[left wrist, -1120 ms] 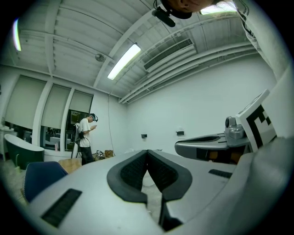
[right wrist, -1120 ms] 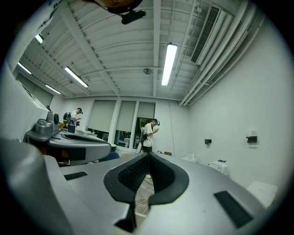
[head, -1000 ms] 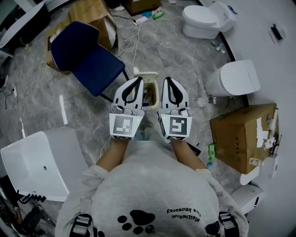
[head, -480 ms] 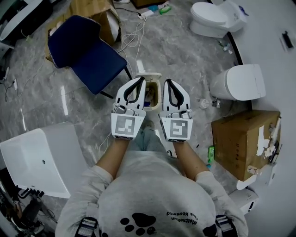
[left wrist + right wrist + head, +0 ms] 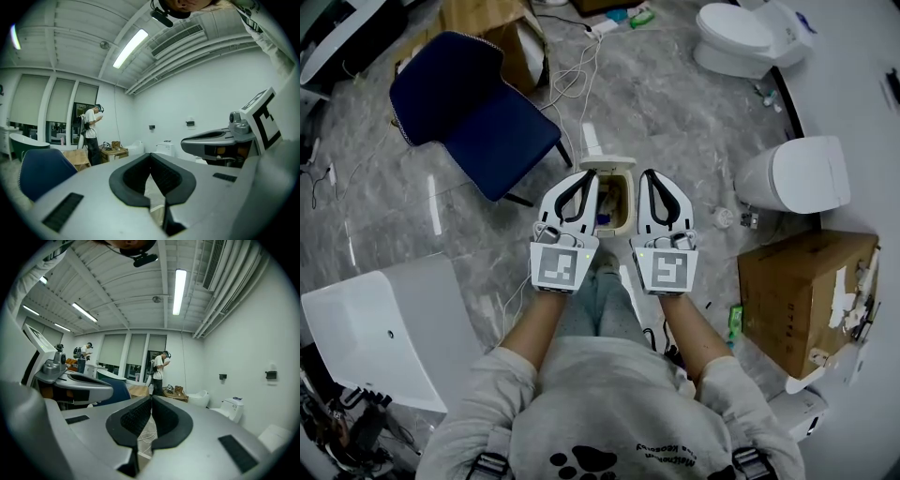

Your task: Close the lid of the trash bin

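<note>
The trash bin [image 5: 609, 165] stands open on the grey floor [image 5: 675, 103], its lid [image 5: 592, 141] raised at its far edge. The 2 tools hang over it: left hand-held gripper [image 5: 584, 176] at its left side, right hand-held gripper [image 5: 650, 175] at its right, each with jaws pressed together, empty.

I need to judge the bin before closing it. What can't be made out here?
- Head view: both sides of the trash bin are hidden by the left gripper and the right gripper; its contents are too small to name.
- Head view: the hinge of the lid is too small to see.
- Both gripper views: the shut jaws cover the bin almost wholly.
</note>
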### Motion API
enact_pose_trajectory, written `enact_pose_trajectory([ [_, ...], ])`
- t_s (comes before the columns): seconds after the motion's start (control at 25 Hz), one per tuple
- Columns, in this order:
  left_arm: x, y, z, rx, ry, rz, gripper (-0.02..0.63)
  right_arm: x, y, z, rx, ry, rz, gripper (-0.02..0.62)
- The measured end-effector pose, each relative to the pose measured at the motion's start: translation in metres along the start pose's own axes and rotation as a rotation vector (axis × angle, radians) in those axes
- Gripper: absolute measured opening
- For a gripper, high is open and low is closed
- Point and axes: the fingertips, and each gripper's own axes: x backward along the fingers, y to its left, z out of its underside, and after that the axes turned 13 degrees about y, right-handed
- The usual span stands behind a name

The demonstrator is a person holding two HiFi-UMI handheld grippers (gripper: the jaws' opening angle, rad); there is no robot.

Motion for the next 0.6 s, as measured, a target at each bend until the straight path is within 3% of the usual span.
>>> enact_pose_trajectory([
  [0.32, -0.02, 0.0, 0.037, -0.017, 0.013, 0.012, 0.02, -0.018, 0.002, 0.034, -0.003, 0.014, 0.005, 0.034],
  [0.52, -0.032, -0.001, 0.054, 0.028, -0.018, 0.014, 0.02, -0.025, 0.0, 0.054, -0.01, 0.02, 0.01, 0.034],
  [0.6, -0.035, 0.0, 0.063, 0.027, 0.009, 0.018, 0.02, -0.028, 0.001, 0.061, -0.006, 0.023, 0.01, 0.034],
])
